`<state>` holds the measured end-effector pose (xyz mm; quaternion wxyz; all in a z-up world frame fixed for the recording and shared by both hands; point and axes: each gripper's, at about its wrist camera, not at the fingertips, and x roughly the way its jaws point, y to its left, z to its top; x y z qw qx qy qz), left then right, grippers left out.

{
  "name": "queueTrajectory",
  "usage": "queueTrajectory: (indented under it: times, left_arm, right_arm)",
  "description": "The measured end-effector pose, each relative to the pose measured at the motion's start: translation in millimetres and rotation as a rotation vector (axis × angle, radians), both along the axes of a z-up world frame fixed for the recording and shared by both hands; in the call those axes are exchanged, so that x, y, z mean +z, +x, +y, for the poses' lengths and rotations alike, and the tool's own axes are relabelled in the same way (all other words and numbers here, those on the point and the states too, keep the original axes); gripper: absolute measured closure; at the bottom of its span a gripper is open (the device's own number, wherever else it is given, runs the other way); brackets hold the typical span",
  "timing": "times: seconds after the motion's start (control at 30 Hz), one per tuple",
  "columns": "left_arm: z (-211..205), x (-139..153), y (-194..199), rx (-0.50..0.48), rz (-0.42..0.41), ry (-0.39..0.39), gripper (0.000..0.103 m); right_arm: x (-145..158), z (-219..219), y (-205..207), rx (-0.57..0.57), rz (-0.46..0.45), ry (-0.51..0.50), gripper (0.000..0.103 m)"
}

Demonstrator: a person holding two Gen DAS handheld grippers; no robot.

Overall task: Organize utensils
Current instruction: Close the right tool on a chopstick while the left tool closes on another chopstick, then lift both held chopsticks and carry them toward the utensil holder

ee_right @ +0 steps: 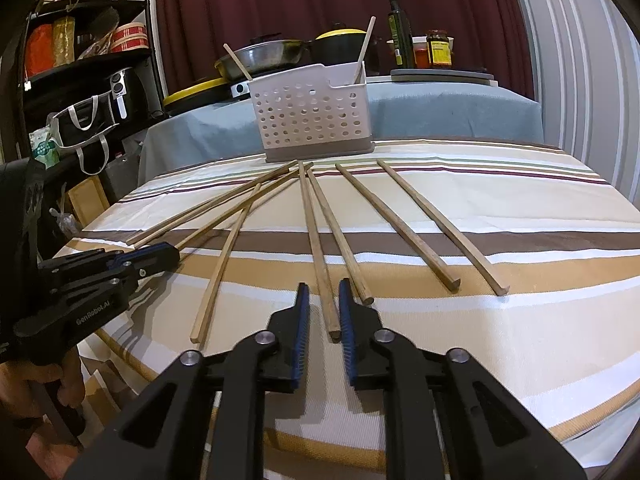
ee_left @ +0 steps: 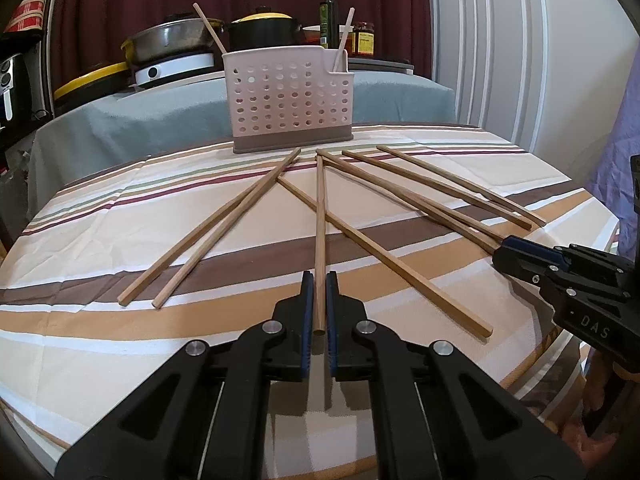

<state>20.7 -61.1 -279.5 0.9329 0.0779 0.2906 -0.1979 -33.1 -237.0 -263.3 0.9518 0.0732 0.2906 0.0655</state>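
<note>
Several wooden chopsticks lie fanned out on the striped tablecloth (ee_left: 100, 216) in front of a white perforated holder (ee_left: 288, 100) (ee_right: 312, 116). Two more chopsticks (ee_left: 210, 28) (ee_right: 366, 46) stand in it, one at each end. My left gripper (ee_left: 319, 276) (ee_right: 168, 252) is shut on the near end of the middle chopstick (ee_left: 320, 220), which points straight at the holder. My right gripper (ee_right: 323, 286) (ee_left: 500, 252) is open and low over the cloth. Its pads straddle the near end of another chopstick (ee_right: 316, 240), with a gap on the left side.
Behind the holder, a grey-covered surface (ee_left: 120, 120) carries pots (ee_left: 172, 40), an oil bottle (ee_left: 328, 16) and jars (ee_right: 438, 50). A dark shelf with an air fryer (ee_right: 120, 92) and a bag stands far left; white cupboard doors (ee_left: 500, 40) are at the right. A hand (ee_right: 60, 380) holds the left gripper.
</note>
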Motion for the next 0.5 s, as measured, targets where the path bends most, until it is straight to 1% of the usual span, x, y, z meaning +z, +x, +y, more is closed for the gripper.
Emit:
queueTrajectory:
  times: [0.03,0.17,0.5]
  left_arm:
    - [0.2,1.3,-1.2,0.003,-0.006,0.004,0.097]
    - [3.9,10.3,-5.1,0.017,-0.022,0.0,0.097]
    - [11.9,39.6,-14.9,0.043,-0.073,-0.034,0.097]
  right_arm:
    - [0.3,-0.4,-0.3,0.006,-0.001,0.006,0.094]
    - [8.5,0.4,-3.6,0.0,-0.035,-0.005,0.096]
    - [34.1,4.7,-13.4,-0.014,-0.113,-0.028,0.096]
